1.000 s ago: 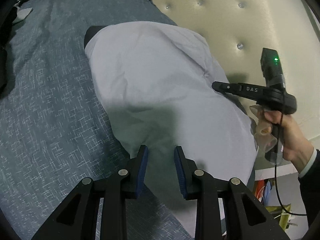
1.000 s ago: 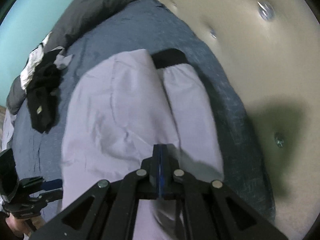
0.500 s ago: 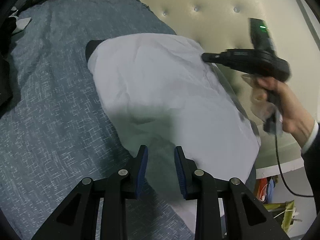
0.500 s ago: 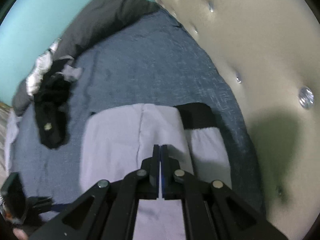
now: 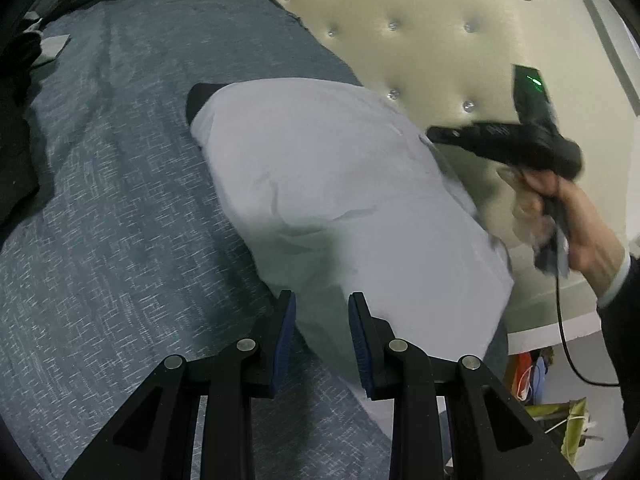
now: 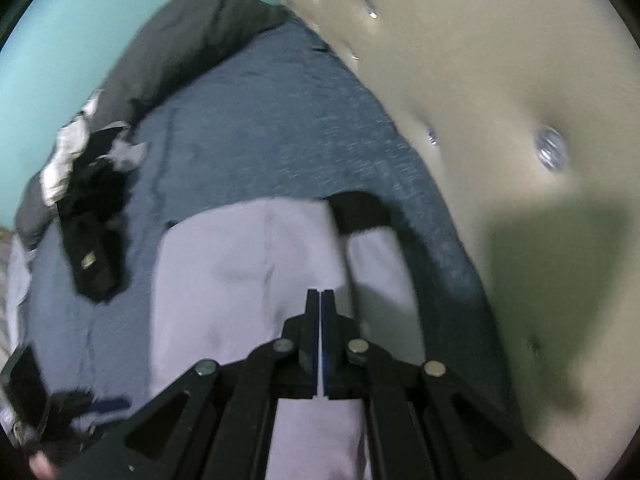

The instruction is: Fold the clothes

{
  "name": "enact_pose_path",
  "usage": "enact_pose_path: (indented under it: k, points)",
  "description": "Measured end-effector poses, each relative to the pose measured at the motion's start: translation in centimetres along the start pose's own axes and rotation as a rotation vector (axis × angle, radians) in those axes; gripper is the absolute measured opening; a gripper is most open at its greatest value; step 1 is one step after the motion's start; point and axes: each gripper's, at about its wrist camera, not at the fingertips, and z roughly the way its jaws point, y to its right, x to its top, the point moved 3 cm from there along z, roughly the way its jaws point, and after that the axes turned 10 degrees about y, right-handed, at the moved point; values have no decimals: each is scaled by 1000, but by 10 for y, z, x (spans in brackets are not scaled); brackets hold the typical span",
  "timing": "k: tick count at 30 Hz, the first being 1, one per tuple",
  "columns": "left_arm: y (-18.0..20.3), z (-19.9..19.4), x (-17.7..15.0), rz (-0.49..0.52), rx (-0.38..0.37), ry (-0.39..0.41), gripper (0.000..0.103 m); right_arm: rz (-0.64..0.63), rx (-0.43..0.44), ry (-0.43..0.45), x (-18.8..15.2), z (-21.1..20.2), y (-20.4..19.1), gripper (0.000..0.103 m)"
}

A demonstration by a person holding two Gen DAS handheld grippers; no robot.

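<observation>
A pale lavender-white garment [image 5: 340, 200] with a black cuff [image 5: 198, 100] lies folded on the blue-grey bed [image 5: 120, 220], near the headboard. It also shows in the right wrist view [image 6: 240, 272], black cuff [image 6: 360, 210] at its far end. My left gripper [image 5: 322, 320] is open and empty, hovering over the garment's near edge. My right gripper [image 6: 320, 304] is shut with nothing between its pads, raised above the garment; it shows in the left wrist view [image 5: 436, 135] by the garment's headboard side.
A cream tufted headboard [image 5: 420, 40] runs along the bed's right side. A black garment [image 6: 96, 248] and a dark grey duvet [image 6: 180, 48] lie at the bed's far end. Clutter [image 5: 560, 420] sits on the floor past the bed's corner.
My right gripper has lifted off the garment and swung up and back toward the headboard, staying shut. My left gripper stays open over the near edge.
</observation>
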Motion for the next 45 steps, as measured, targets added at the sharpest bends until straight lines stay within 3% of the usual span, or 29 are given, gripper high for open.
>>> enact_pose_path:
  k: [4, 12, 19, 26, 32, 45]
  points:
    - [13, 6, -2, 34, -22, -12, 30, 11, 37, 13, -36, -24, -5, 0]
    - [28, 19, -24, 70, -36, -64, 30, 91, -4, 23, -96, -35, 20, 0]
    - [33, -2, -27, 60, -68, -19, 30, 134, -5, 134, -112, -81, 21, 0]
    - [36, 14, -45, 110, -52, -57, 30, 153, -53, 130, -141, -77, 29, 0]
    - [34, 3, -41, 113, -58, -22, 30, 166, -67, 191, -143, -91, 25, 0]
    - [27, -46, -46, 135, -60, 50, 30, 127, -109, 249, -166, -114, -32, 0]
